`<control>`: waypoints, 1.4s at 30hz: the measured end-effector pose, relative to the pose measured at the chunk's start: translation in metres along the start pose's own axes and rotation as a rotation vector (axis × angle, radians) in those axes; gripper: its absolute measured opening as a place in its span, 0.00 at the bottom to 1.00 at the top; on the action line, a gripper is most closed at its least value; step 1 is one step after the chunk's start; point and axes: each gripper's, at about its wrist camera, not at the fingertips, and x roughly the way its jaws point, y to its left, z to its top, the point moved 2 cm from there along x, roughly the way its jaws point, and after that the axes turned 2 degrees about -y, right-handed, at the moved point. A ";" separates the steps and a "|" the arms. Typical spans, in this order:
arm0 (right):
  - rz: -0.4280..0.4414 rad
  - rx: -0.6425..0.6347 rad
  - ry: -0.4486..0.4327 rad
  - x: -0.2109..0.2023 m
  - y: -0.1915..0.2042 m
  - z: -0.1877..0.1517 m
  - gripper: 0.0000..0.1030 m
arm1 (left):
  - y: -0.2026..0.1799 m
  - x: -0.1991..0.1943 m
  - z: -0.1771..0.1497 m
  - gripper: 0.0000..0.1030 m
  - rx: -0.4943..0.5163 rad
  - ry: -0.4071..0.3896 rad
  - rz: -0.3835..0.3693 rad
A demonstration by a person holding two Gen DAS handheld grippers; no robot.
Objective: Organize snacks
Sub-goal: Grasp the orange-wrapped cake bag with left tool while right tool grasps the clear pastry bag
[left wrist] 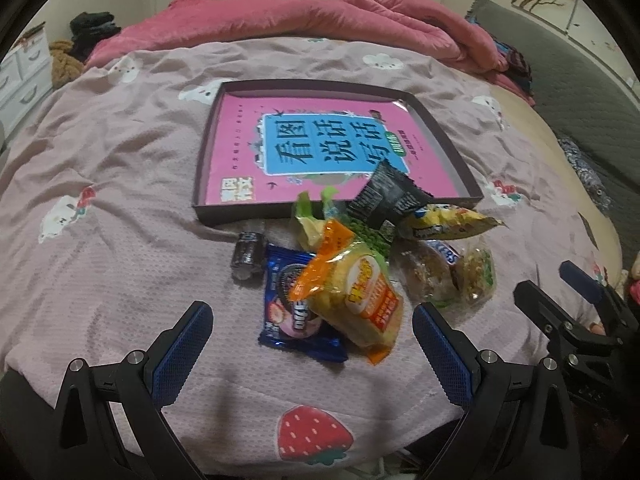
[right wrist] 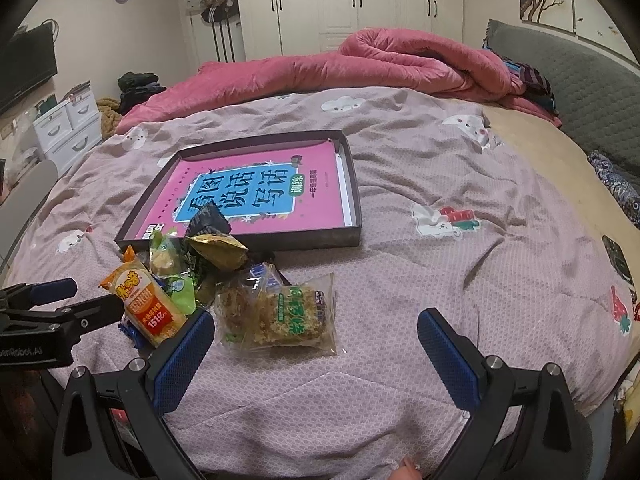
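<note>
A pile of snack packets lies on the bed in front of a dark shallow tray (left wrist: 256, 214) (right wrist: 320, 240) that holds a pink book (left wrist: 240, 148) (right wrist: 320, 196). Nearest my left gripper (left wrist: 312, 326) are an orange-and-yellow rice cracker pack (left wrist: 360, 292) (right wrist: 150, 306) and a blue Oreo pack (left wrist: 288, 312). A black packet (left wrist: 384, 196) leans on the tray's front wall. A clear green-labelled crisp bar (right wrist: 290, 314) lies just ahead of my right gripper (right wrist: 316, 332). Both grippers are open and empty, short of the pile.
The lilac patterned bedsheet (left wrist: 120, 240) (right wrist: 440, 280) is the surface. A rolled pink quilt (left wrist: 320, 16) (right wrist: 360, 60) lies at the far side. A grey headboard (right wrist: 580, 92) is on the right. White drawers (right wrist: 68, 128) stand at the far left.
</note>
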 end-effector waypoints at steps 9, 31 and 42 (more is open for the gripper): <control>0.018 0.028 0.035 0.015 -0.007 -0.003 0.99 | -0.003 0.010 -0.001 0.97 -0.005 0.037 -0.044; 0.102 0.109 0.087 0.066 -0.007 -0.002 0.96 | -0.003 0.032 0.008 0.95 -0.011 0.055 -0.104; 0.129 0.091 0.113 0.067 -0.004 -0.002 0.65 | -0.015 0.035 0.006 0.61 0.034 0.063 -0.127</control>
